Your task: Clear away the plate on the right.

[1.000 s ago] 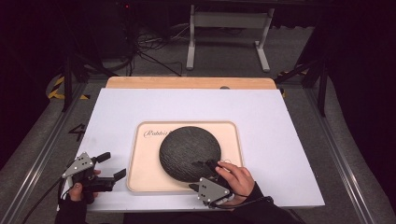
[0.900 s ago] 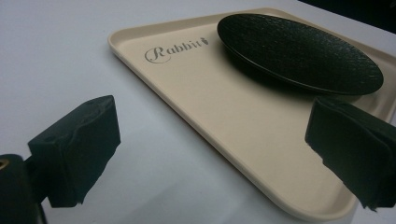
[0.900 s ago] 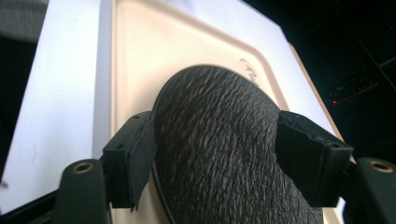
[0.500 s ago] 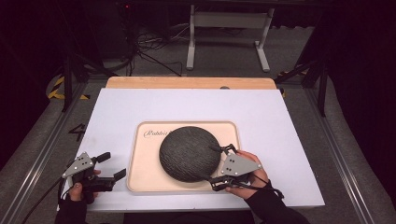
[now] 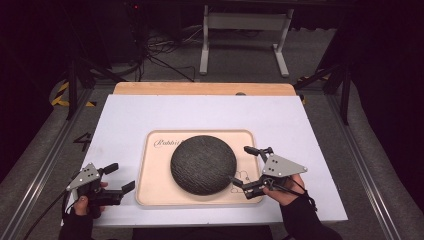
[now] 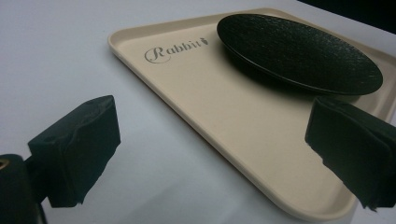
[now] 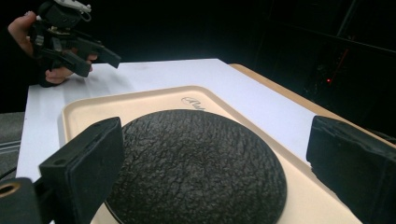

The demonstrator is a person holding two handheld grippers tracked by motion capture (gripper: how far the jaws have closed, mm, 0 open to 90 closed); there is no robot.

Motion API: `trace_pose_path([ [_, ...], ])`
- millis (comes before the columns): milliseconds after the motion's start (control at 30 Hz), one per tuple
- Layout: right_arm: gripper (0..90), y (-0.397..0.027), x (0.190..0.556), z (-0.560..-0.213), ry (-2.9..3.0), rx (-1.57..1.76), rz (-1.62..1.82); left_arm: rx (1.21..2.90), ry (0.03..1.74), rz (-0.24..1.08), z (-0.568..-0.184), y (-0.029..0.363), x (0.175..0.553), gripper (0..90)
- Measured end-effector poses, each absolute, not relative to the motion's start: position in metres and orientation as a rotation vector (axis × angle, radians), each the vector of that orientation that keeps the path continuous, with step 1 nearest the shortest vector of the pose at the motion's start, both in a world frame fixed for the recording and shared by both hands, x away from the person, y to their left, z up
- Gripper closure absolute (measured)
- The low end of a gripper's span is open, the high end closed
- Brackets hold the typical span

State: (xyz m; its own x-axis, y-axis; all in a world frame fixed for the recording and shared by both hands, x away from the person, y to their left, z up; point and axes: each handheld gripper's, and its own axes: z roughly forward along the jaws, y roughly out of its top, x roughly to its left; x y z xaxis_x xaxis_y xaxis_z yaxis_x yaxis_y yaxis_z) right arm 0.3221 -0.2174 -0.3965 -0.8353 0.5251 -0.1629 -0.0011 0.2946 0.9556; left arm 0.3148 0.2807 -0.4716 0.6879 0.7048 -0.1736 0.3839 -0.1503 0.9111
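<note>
Jaws gape empty on both our left gripper [image 5: 116, 178] and right gripper [image 5: 247, 168], flanking the dark plate [image 5: 203, 164] on the beige "Rabbit" tray [image 5: 150, 190].

Plenty of open white table [image 5: 280, 117] behind the tray [image 5: 148, 165] and along both sides, nothing sitting there. The dark plate [image 5: 203, 164] takes up the tray's middle, leaving bare strips at the left and right ends. The right gripper [image 5: 247, 167] hangs over the right strip with jaws spread wide, just beside the plate. The left gripper [image 5: 119, 177], also spread, sits off the tray's left edge.
</note>
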Motion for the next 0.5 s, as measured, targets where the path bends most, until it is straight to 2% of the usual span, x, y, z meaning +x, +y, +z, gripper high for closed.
trace_pose_path([
  [500, 5.0, -0.269, 0.333, -0.401, 2.042, 0.619, 1.518, 1.769, 0.870, 0.352, -0.472, 0.281, 0.315, 3.9],
])
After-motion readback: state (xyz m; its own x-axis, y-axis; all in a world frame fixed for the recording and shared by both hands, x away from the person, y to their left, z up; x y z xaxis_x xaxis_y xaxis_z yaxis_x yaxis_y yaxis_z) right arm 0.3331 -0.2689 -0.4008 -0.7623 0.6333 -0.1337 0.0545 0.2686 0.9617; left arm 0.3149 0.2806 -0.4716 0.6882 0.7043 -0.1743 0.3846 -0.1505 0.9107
